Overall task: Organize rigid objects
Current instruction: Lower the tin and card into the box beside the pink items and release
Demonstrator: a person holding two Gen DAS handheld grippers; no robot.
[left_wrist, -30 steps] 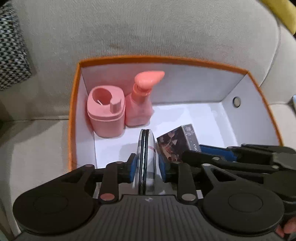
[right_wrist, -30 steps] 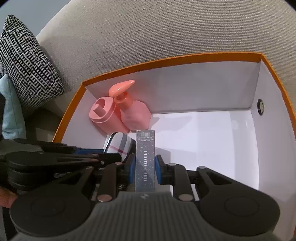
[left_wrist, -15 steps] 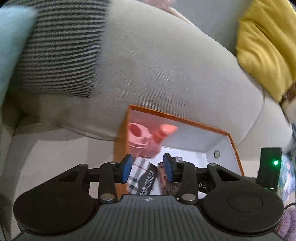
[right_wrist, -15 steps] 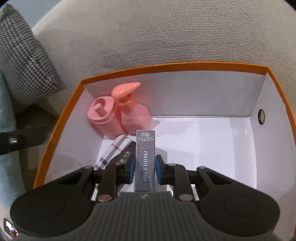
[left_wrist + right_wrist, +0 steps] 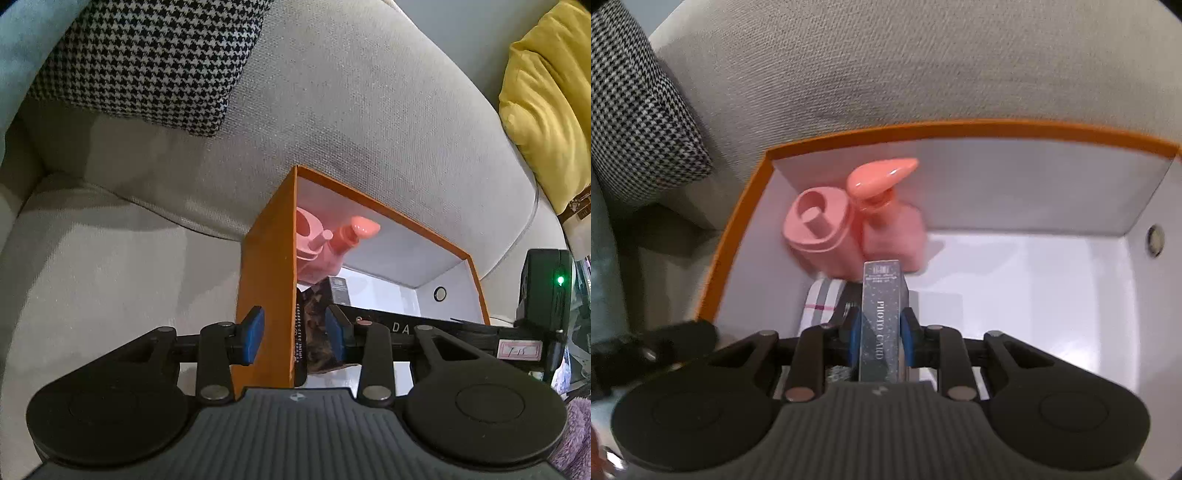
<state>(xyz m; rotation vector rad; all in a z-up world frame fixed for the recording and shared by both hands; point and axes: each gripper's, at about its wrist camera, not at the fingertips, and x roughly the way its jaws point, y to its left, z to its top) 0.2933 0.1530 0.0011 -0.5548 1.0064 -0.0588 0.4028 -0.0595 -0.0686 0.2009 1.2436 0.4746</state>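
Observation:
An orange box [image 5: 267, 295] with a white inside stands on the sofa seat. In its far left corner are a pink pump bottle [image 5: 886, 221] and a pink cup [image 5: 820, 229]. A flat plaid case [image 5: 822, 299] lies on the box floor in front of them. My left gripper [image 5: 294, 334] is open with nothing in it, outside the box, with the box's left wall showing between its pads. My right gripper [image 5: 881, 334] is shut on an upright grey "PHOTO CARD" box [image 5: 881, 325] inside the orange box [image 5: 923, 131], just right of the plaid case.
The grey sofa backrest [image 5: 351, 110] rises behind the box. A houndstooth cushion [image 5: 147, 62] leans at the left and a yellow cushion [image 5: 546, 92] at the right. Bare sofa seat [image 5: 92, 258] lies left of the box. The box's right half is bare white floor [image 5: 1052, 295].
My left gripper let go of the plaid case, opened and pulled back out of the box to its left. The case now lies flat. My right gripper kept the card box and shifted slightly.

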